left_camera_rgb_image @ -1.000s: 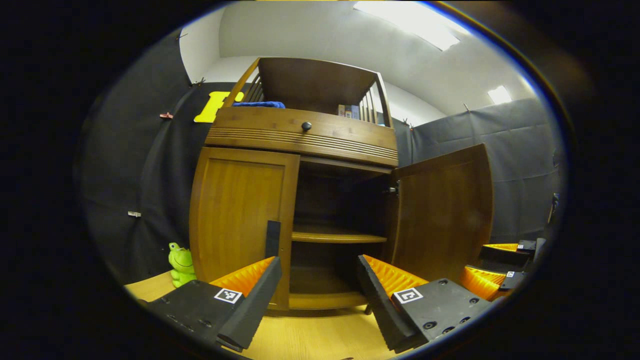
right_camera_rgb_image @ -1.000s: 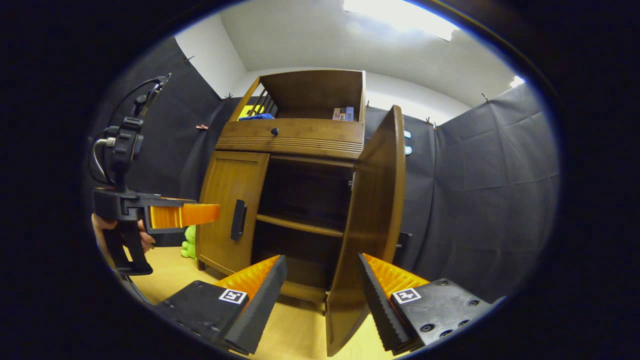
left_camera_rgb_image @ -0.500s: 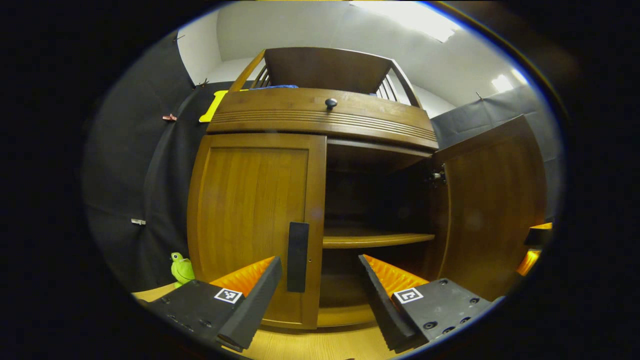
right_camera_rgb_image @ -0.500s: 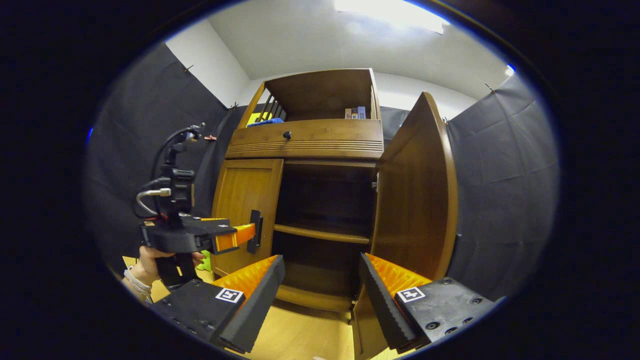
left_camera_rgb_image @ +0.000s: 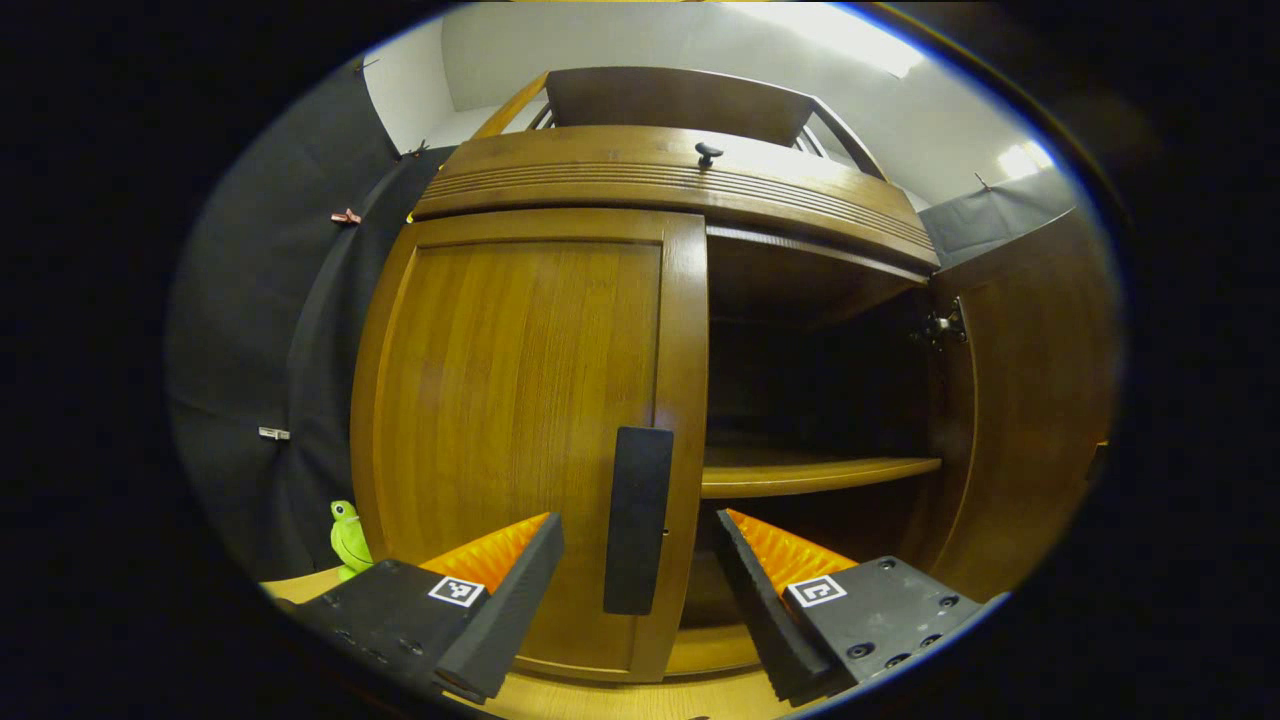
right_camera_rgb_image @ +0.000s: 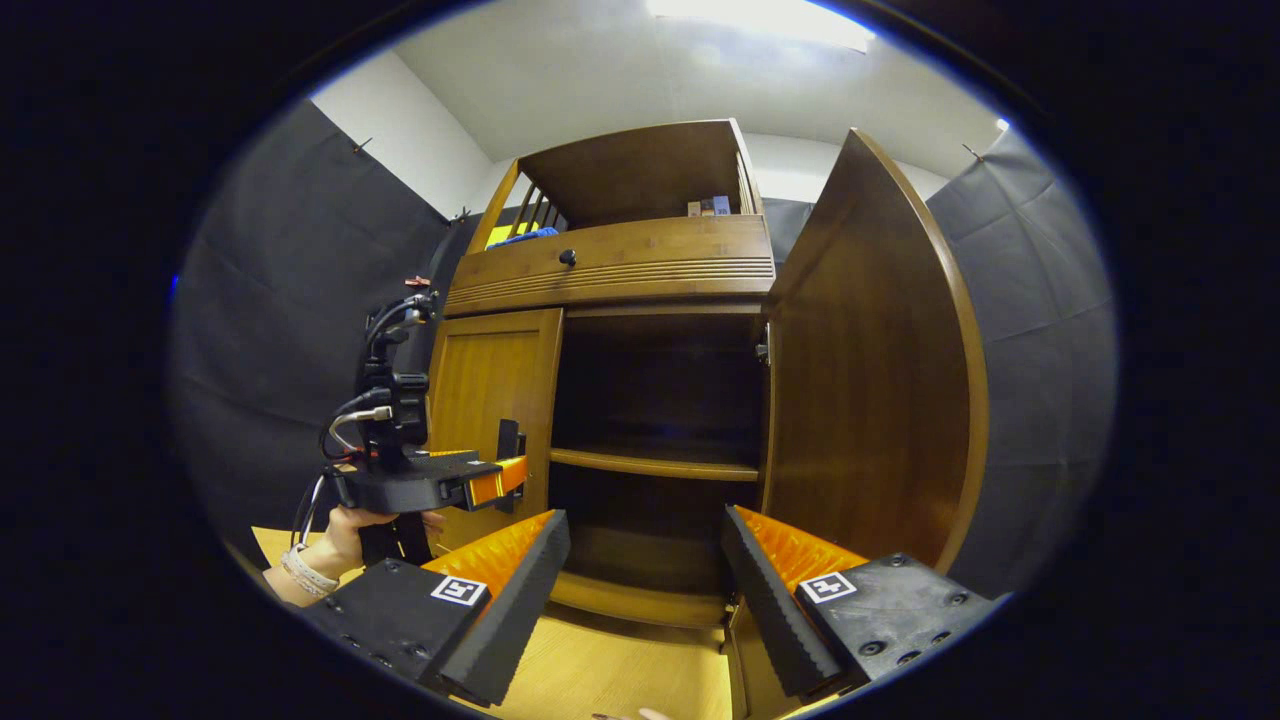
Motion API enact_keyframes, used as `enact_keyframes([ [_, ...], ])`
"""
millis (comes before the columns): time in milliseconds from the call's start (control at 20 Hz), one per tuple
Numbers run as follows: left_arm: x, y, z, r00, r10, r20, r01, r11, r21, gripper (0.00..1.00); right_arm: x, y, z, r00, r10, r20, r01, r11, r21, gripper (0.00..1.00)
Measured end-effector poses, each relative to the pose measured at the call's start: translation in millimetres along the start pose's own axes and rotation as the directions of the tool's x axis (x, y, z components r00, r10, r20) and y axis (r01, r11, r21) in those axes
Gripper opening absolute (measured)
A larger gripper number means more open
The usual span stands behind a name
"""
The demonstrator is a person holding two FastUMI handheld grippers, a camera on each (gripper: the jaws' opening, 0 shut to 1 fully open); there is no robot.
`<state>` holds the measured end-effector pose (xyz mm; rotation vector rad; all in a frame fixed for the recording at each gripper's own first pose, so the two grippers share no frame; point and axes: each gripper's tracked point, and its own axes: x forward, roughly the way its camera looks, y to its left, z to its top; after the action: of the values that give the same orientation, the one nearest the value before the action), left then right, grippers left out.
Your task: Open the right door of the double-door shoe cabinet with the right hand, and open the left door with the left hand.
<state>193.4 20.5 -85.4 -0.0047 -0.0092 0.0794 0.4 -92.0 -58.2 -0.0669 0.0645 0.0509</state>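
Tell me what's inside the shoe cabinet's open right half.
Inside the shoe cabinet: one bare wooden shelf and dark space. The closed left door covers the other half.

The right door (right_camera_rgb_image: 880, 370) is swung wide, leaving the right half of the cabinet interior unobstructed above and below the shelf (right_camera_rgb_image: 655, 463). The left door (left_camera_rgb_image: 520, 420) is shut and blocks the left half. Its handle (left_camera_rgb_image: 637, 520) is framed by the spread fingers of the left gripper (left_camera_rgb_image: 640, 575), with free room on both sides.
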Motion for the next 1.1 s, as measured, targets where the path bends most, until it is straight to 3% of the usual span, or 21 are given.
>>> enact_keyframes([
  [250,17,-1,-9,1.0,-0.01,-0.017,0.01,1.0,0.01,0.92,7,-4,-4,1.0,-0.013,-0.004,0.013,1.0,-0.002,0.97],
  [350,20,6,-11,1.0,0.012,-0.005,-0.012,1.0,0.025,0.8,8,-6,-8,1.0,-0.018,-0.008,0.018,1.0,-0.004,0.96],
  [400,23,8,-11,1.0,0.012,-0.002,-0.012,1.0,0.029,0.68,8,-7,-10,1.0,-0.023,-0.013,0.023,1.0,-0.007,0.97],
  [450,18,3,-10,1.0,-0.016,0.001,0.016,1.0,0.008,0.6,8,-9,-12,0.999,-0.028,-0.019,0.028,1.0,-0.011,0.97],
  [600,23,2,-13,1.0,-0.008,-0.002,0.008,1.0,0.025,0.37,8,-12,-15,0.999,-0.037,-0.029,0.037,0.999,-0.012,0.96],
  [1100,-4,7,-11,0.999,-0.032,-0.036,0.031,0.999,-0.008,0.32,2,-11,-16,0.999,-0.044,-0.032,0.044,0.999,-0.013,0.95],
])
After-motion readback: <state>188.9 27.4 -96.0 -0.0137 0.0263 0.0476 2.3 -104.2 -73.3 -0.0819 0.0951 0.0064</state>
